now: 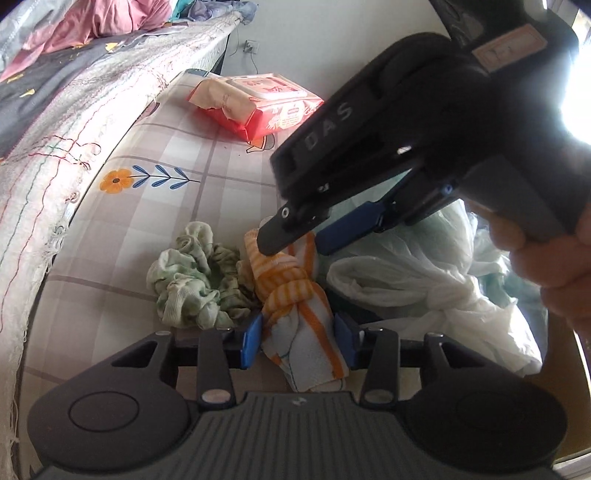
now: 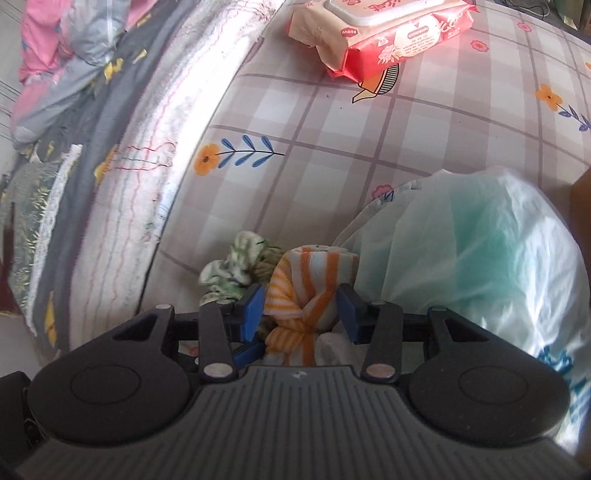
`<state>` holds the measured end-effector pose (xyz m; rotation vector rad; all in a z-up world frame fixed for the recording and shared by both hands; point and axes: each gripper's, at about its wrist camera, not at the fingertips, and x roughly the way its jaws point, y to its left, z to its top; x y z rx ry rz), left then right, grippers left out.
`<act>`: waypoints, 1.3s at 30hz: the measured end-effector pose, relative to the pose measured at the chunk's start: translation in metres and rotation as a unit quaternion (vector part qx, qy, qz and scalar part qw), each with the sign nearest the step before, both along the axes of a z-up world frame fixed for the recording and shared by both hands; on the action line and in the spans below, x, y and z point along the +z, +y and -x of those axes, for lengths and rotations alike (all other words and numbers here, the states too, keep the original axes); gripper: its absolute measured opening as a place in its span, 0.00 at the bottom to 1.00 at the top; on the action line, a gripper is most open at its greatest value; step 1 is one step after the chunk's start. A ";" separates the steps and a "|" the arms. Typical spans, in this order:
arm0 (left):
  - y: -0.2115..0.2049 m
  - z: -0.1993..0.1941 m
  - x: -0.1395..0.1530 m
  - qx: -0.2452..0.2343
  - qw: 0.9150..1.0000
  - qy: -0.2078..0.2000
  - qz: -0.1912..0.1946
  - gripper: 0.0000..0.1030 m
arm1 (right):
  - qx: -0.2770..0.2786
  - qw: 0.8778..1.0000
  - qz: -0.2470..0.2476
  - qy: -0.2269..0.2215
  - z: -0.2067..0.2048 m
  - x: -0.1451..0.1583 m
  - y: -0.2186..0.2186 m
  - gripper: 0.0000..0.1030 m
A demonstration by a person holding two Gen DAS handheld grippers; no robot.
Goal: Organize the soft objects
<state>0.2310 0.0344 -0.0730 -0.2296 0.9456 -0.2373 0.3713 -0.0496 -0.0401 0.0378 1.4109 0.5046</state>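
An orange-and-white striped cloth (image 1: pixel 291 291) (image 2: pixel 306 269), tied in a knot, lies on the checked tablecloth (image 1: pixel 166 221). My left gripper (image 1: pixel 299 343) has its blue pads against the cloth's near end, shut on it. My right gripper (image 1: pixel 299 243) (image 2: pixel 301 314) comes in from the upper right, held by a hand (image 1: pixel 554 266), and is shut on the cloth's far end. A crumpled green-and-white cloth (image 1: pixel 192 273) (image 2: pixel 236 269) lies touching the striped one on its left.
A pale green-white plastic bag (image 1: pixel 406 273) (image 2: pixel 461 240) bulges just right of the cloths. A red pack of wet wipes (image 1: pixel 258 103) (image 2: pixel 388 33) lies further back on the table. A bed with quilts (image 1: pixel 74 129) (image 2: pixel 110 147) borders the table's left edge.
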 end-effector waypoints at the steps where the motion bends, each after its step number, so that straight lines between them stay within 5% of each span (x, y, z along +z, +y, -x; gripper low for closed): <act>1: 0.001 -0.001 -0.001 0.002 1.000 0.001 0.002 0.43 | 0.002 1.000 0.008 0.000 -0.002 -0.003 0.002 0.42; 12: 0.006 0.021 0.022 0.020 0.999 -0.031 0.000 0.33 | -0.001 1.000 -0.012 -0.012 0.002 -0.004 0.007 0.37; 22: -0.002 0.087 0.099 0.025 0.991 -0.132 -0.028 0.33 | -0.014 0.985 -0.156 -0.067 0.049 0.075 -0.037 0.31; 30: -0.078 0.117 0.153 -0.076 0.976 -0.205 0.011 0.23 | -0.050 0.963 -0.222 -0.145 0.104 0.147 -0.139 0.18; 35: -0.156 0.111 0.146 -0.151 0.966 -0.207 0.017 0.23 | -0.094 0.959 -0.205 -0.173 0.141 0.157 -0.216 0.18; 39: -0.180 0.111 0.134 -0.166 0.970 -0.178 0.020 0.24 | -0.149 0.952 -0.199 -0.178 0.166 0.150 -0.282 0.18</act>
